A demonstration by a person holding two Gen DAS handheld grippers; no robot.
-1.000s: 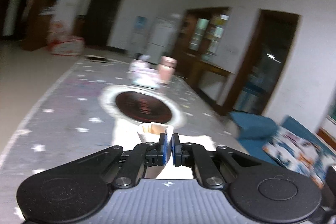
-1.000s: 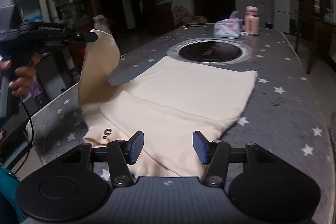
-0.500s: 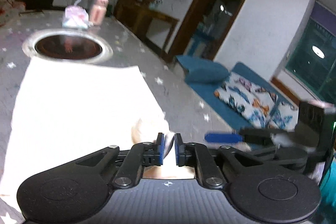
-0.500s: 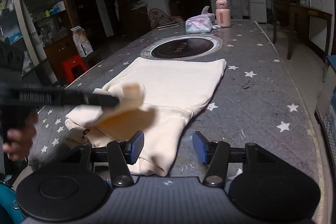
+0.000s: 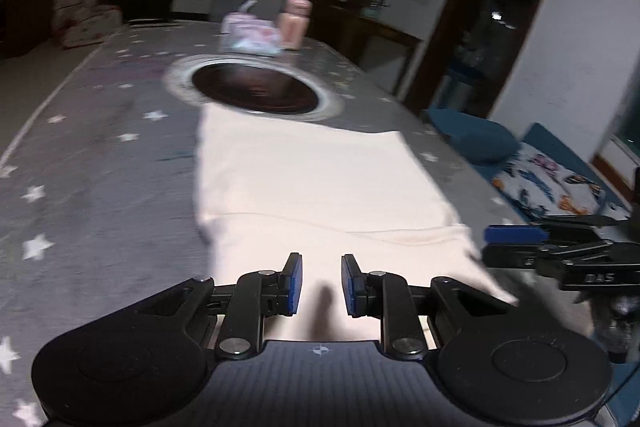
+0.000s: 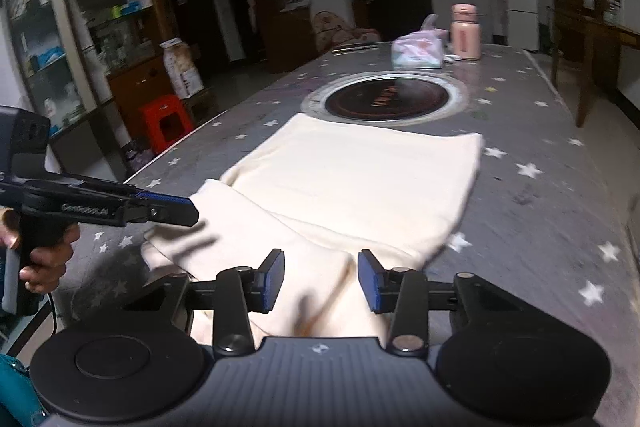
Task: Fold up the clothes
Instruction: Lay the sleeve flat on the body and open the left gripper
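A cream garment (image 5: 312, 179) lies on the grey star-patterned table (image 5: 100, 187), its near part folded over in layers. My left gripper (image 5: 320, 283) hovers just above that near fold. Its jaws are opening and no cloth is pinched between them. In the right wrist view the same garment (image 6: 360, 179) spreads toward the hob, and my right gripper (image 6: 322, 281) sits over its near edge. Its jaws are closing, with a ridge of cloth in the gap that the pads do not press. A hand (image 6: 44, 259) holds the left gripper (image 6: 172, 207) at the left, above the folded sleeve.
A round dark hob (image 6: 384, 99) is set into the table beyond the garment. A pink bottle (image 6: 464, 33) and a plastic bag (image 6: 418, 51) stand at the far end. A red stool (image 6: 166, 121) and shelves are left of the table, and blue cushions (image 5: 472, 139) lie right.
The left gripper carried the sleeve from high at the left across onto the garment, came down and let it go. The sleeve now lies flat. The right gripper's jaws have narrowed.
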